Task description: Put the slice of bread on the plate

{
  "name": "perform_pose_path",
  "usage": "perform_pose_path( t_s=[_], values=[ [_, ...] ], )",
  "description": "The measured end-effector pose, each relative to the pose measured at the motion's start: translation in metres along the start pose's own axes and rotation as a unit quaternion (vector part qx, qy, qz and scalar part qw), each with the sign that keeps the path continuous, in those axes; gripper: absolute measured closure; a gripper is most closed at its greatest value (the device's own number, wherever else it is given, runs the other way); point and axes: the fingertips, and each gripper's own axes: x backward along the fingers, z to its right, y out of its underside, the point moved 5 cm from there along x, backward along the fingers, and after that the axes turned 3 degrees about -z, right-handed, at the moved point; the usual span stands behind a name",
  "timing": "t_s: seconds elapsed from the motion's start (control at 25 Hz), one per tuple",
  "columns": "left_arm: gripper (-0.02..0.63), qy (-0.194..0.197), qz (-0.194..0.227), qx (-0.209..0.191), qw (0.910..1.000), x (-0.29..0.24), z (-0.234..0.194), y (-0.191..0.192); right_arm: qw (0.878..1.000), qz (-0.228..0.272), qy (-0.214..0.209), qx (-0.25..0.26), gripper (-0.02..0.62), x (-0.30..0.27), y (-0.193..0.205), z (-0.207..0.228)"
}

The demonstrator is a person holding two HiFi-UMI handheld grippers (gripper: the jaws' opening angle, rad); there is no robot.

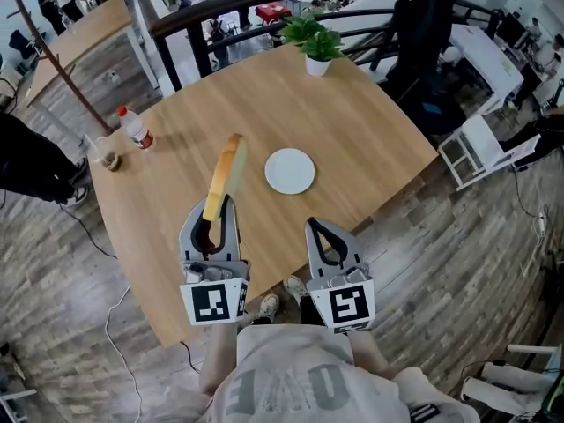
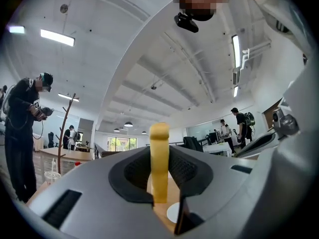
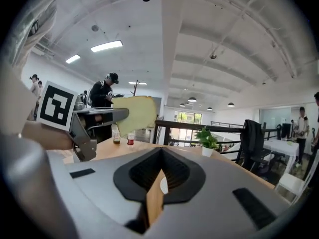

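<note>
A slice of bread (image 1: 225, 176) stands on edge in my left gripper (image 1: 220, 203), which is shut on its lower end; the slice sticks out forward over the round wooden table (image 1: 352, 122). In the left gripper view the bread (image 2: 159, 163) rises straight up between the jaws, with the white plate (image 2: 173, 213) low behind it. That empty plate (image 1: 290, 171) lies just right of the slice's far end. My right gripper (image 1: 315, 225) hangs beside the left one at the table's near edge, shut and holding nothing. The right gripper view shows the bread (image 3: 133, 113) broadside at the left.
A potted plant (image 1: 317, 47) stands at the table's far edge. A small bottle (image 1: 137, 128) and a glass (image 1: 108, 155) sit at the left edge. A black railing (image 1: 264, 11) runs behind, a white chair (image 1: 476, 148) stands to the right, and a person (image 1: 26, 170) is at the left.
</note>
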Motion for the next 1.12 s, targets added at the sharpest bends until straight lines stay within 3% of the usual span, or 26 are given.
perform_pose_path(
  t_s=[0.2,0.36,0.76,1.0,1.12],
  values=[
    [0.517,-0.017,0.021,-0.001,0.9996,-0.034,0.027,-0.023,0.997,0.046,-0.042,-0.035,0.578,-0.003,-0.009,0.052],
    [0.517,-0.011,0.025,-0.020,0.9994,-0.056,0.043,-0.028,0.998,0.044,-0.023,-0.049,0.578,-0.006,-0.007,0.086],
    [0.517,0.016,0.003,-0.056,0.9983,-0.081,0.049,-0.019,0.995,0.044,0.004,-0.091,0.578,-0.010,0.001,0.105],
    [0.517,0.032,-0.057,-0.148,0.9868,-0.090,0.041,0.003,0.994,0.029,0.025,-0.103,0.578,-0.011,0.010,0.099],
    [0.518,0.036,-0.072,-0.164,0.9832,-0.096,0.039,0.017,0.993,0.024,0.035,-0.110,0.578,-0.011,0.014,0.098]
  ],
)
